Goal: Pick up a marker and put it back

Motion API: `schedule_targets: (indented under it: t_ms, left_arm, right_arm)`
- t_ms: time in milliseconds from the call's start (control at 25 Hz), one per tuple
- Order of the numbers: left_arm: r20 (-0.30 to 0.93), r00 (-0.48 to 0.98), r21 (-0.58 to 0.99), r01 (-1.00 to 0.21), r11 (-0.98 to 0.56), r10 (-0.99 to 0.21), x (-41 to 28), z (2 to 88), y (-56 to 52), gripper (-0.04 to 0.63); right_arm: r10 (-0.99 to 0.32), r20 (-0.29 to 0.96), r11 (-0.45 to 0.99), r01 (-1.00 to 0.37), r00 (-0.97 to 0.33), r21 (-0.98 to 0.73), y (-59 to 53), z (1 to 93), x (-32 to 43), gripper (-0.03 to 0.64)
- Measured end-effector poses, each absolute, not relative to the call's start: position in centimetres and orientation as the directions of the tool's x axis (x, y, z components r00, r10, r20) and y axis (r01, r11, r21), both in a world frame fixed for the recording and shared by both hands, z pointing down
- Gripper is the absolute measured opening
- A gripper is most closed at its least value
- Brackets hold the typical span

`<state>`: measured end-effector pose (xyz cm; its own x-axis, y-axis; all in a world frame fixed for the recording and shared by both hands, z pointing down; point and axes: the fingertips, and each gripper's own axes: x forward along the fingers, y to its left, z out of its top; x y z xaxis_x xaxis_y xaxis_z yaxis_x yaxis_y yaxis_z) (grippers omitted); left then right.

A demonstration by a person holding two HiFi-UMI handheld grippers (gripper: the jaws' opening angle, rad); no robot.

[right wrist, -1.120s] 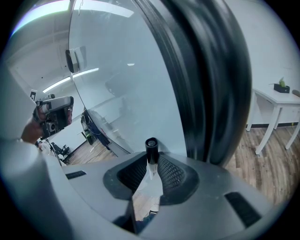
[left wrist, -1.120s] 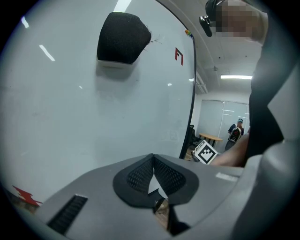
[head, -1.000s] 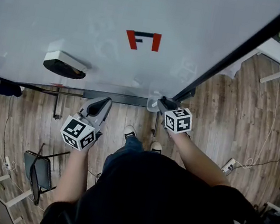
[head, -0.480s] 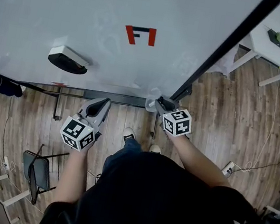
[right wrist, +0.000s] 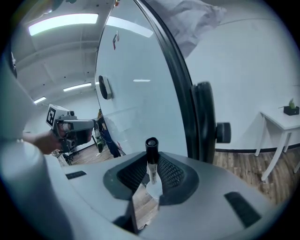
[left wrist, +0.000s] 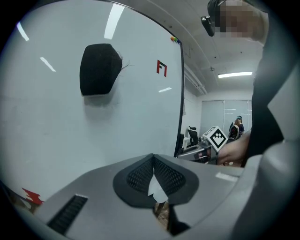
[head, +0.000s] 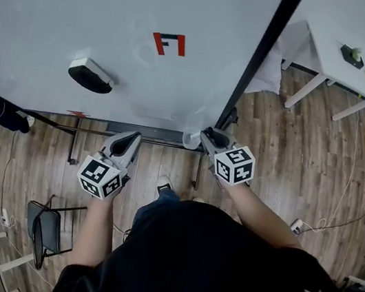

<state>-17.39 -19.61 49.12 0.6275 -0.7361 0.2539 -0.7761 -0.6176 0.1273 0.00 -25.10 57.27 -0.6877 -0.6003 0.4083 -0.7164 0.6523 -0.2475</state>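
Note:
A marker (right wrist: 152, 157) with a black cap and a white body stands upright between the pads of my right gripper (right wrist: 151, 176), which is shut on it. In the head view that gripper (head: 206, 137) is at the lower right corner of the whiteboard (head: 87, 13), just above the tray (head: 150, 131); the marker is hidden there. My left gripper (head: 127, 140) hangs below the tray, left of the right one. Its jaws (left wrist: 153, 176) are shut with nothing between them, pointing at the board.
A black eraser (head: 90, 75) sticks to the board at the left, and a red and black mark (head: 169, 43) sits higher up. The board's black frame post (head: 257, 57) runs up beside my right gripper. A white table (head: 337, 64) stands at the right, a chair (head: 49, 230) at the lower left.
My right gripper has risen with the marker, up from the tray's right end. The left gripper has lifted a little. The view has swung so the board's post stands steeper.

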Motion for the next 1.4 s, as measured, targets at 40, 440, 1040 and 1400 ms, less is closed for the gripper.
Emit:
schedule_targets:
  t_ms: [40, 440, 1040, 1400]
  left_arm:
    - [0.251, 0.626, 0.124, -0.777, -0.617, -0.738, -17.2, 48.9, -19.4, 0.012]
    - [0.237, 0.611, 0.104, -0.789, -0.606, -0.755, -15.4, 47.9, -17.1, 0.012]
    - [0.227, 0.602, 0.087, -0.795, -0.6, -0.765, -13.7, 47.1, -15.5, 0.012]
    - [0.23, 0.595, 0.09, -0.801, -0.592, -0.77, -14.7, 47.2, -15.6, 0.012]
  right_arm:
    - [-0.604, 0.398, 0.656, -0.714, -0.69, -0.244, -24.9, 56.6, 0.4, 0.063]
    - [-0.606, 0.353, 0.678, -0.695, -0.713, -0.239, -22.0, 53.4, 3.8, 0.063]
    - [-0.608, 0.35, 0.676, -0.696, -0.713, -0.242, -20.3, 53.5, 6.3, 0.063]
    - [-0.589, 0.371, 0.698, -0.683, -0.718, -0.215, -21.2, 54.7, 4.5, 0.063]
